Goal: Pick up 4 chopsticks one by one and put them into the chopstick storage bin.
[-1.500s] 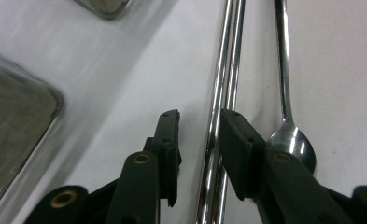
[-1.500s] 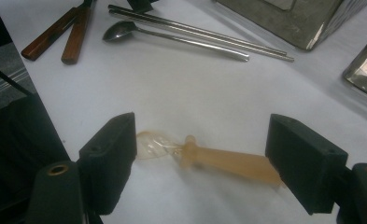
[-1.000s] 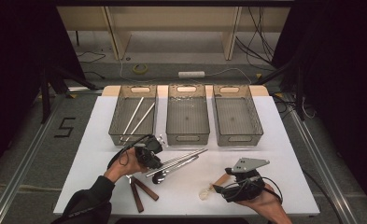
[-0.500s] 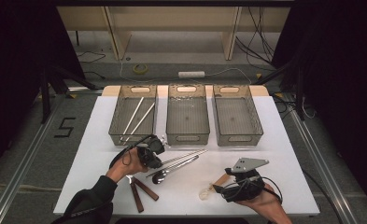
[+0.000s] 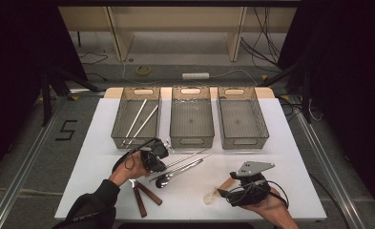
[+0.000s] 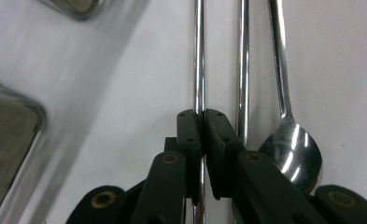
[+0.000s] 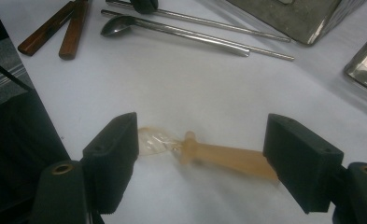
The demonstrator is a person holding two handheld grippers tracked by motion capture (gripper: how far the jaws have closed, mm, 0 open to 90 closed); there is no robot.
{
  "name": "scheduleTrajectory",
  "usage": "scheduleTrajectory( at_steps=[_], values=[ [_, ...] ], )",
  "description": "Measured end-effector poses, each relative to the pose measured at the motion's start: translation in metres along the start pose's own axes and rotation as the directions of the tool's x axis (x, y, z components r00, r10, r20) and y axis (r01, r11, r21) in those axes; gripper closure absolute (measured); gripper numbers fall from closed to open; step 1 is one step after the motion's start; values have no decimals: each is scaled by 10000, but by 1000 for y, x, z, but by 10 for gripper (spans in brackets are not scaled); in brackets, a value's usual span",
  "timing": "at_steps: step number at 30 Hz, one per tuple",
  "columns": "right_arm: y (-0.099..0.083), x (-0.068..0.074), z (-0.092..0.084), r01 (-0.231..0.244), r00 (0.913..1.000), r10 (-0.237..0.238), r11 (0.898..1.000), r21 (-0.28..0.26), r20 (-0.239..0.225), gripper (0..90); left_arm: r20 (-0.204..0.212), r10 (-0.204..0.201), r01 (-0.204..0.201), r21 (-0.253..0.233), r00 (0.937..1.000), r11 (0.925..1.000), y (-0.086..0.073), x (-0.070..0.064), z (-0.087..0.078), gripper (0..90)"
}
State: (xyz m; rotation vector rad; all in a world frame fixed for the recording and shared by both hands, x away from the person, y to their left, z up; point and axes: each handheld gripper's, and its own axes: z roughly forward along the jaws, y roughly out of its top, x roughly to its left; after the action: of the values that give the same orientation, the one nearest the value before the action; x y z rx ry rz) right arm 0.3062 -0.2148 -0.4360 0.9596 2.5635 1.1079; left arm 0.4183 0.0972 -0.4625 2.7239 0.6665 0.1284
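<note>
Between left tongs (image 6: 202, 122), metal chopstick (image 6: 199, 56) lengthwise.

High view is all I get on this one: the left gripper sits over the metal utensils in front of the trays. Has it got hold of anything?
Observer: Yes. The left gripper has just been closing its jaws, and they now pinch one thin metal rod.
Operator: Is the spoon caught too?
Observer: No. The metal spoon and a second rod lie outside the jaws, beside them.
Operator: And the right gripper?
Observer: The right gripper is open, with one jaw on either side of a pale amber utensil that lies on the white table. I can't tell whether the jaws touch it.
</note>
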Motion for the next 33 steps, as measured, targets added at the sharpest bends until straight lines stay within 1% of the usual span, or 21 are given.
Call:
scheduleTrajectory(
  at_steps=[2,4,5,7,8,10,11,12,14,15,19,21,22,23,24,26,28,31,33],
  values=[
    [0,0,0,-17,10000,17,10000,1,1,278,173,38,-36,-98,9998,9999,0,0,-2,845],
    [0,0,0,-24,10000,24,10000,7,-7,279,232,75,-72,-122,9997,9999,0,0,-5,846],
    [0,0,0,-25,10000,25,10000,4,-10,279,189,41,-36,-256,9998,9997,0,-1,-6,846],
    [0,0,0,-24,10000,24,10000,14,-14,279,258,34,-26,-285,9997,9996,0,-1,-10,846],
    [0,0,0,-24,10000,24,10000,16,-18,279,278,91,-84,-270,9996,9996,0,0,-13,846],
    [0,0,0,-27,10000,27,10000,18,-15,280,320,23,-12,-349,9995,9994,0,0,-16,846],
    [0,0,0,-32,10000,32,10000,13,-18,279,304,153,-143,-330,9994,9994,0,1,-18,846],
    [0,0,0,-38,10000,39,10000,12,-17,279,327,72,-58,-419,9994,9991,0,0,-20,846],
    [0,0,0,-53,10000,53,10000,16,-12,280,336,130,-114,-474,9994,9988,0,-1,-23,846],
    [0,0,0,-56,10000,56,10000,21,-13,280,376,76,-55,-560,9993,9984,0,-1,-26,846],
    [0,0,0,-63,10000,63,10000,22,-5,280,423,61,-33,-659,9991,9978,-1,-2,-31,846],
    [0,-1,0,-58,10000,58,10000,11,-3,280,362,58,-29,-789,9993,9969,-1,-3,-35,846],
    [0,-1,0,-58,10000,58,10000,7,-4,280,397,117,-83,-836,9991,9965,0,-3,-37,846],
    [0,-1,0,-43,10000,43,10000,-3,-4,281,385,93,-56,-966,9992,9953,0,-4,-40,847],
    [0,-1,-1,-42,10000,42,10000,-7,3,281,371,158,-122,-941,9992,9955,0,-4,-42,847],
    [0,-1,-1,-59,10000,59,10000,-22,7,281,325,155,-120,-1051,9994,9944,1,-7,-46,847],
    [0,-1,-1,-76,10000,76,10000,-17,20,282,290,211,-173,-1258,9994,9919,1,-8,-51,847],
    [0,-1,-1,-90,10000,90,10000,-2,36,282,371,223,-168,-1426,9991,9896,2,-11,-58,846],
    [0,-1,-1,-97,9999,97,10000,-10,35,282,429,326,-255,-1569,9985,9873,3,-12,-63,847]
  ],
)
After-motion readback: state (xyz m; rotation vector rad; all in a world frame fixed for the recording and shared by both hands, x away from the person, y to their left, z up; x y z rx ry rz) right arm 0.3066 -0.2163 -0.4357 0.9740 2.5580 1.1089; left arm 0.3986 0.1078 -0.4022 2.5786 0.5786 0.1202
